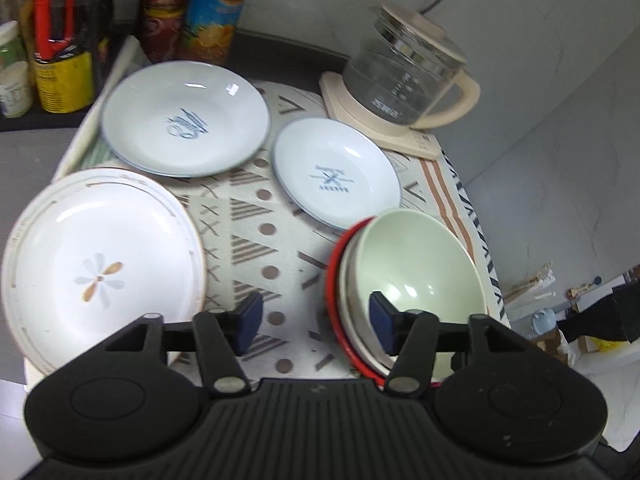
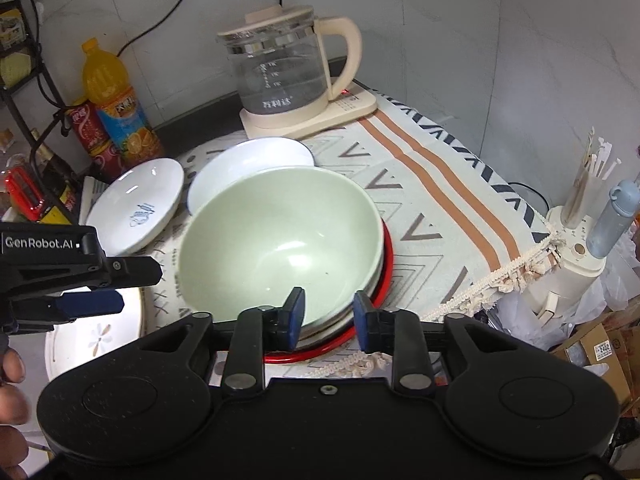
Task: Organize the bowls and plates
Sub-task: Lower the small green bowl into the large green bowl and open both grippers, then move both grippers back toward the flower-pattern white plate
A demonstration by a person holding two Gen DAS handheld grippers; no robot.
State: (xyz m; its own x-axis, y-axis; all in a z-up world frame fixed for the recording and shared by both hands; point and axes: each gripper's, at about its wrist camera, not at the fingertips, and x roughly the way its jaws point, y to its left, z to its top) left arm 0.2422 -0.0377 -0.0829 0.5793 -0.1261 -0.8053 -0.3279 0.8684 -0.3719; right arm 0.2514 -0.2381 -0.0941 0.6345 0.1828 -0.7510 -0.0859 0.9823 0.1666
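A green bowl (image 1: 416, 264) (image 2: 280, 240) sits nested in a pale bowl and a red bowl (image 1: 332, 280) (image 2: 320, 354) on the patterned cloth. My right gripper (image 2: 329, 320) straddles the near rim of this stack, jaws apart, pads not pressing. My left gripper (image 1: 316, 324) is open over bare cloth, just left of the stack, with nothing between its pads; one of its fingers (image 2: 88, 304) shows in the right wrist view. A flower-print plate (image 1: 100, 260) (image 2: 92, 336) lies at the left. Two blue-rimmed plates, a large one (image 1: 184, 116) (image 2: 136, 204) and a smaller one (image 1: 336, 176) (image 2: 256, 160), lie behind.
A glass kettle (image 1: 404, 76) (image 2: 280, 72) on its base stands at the back. Bottles (image 1: 216, 8) (image 2: 116, 108) and a rack crowd the back left. The table edge drops off at the right, where a utensil holder (image 2: 576, 240) stands.
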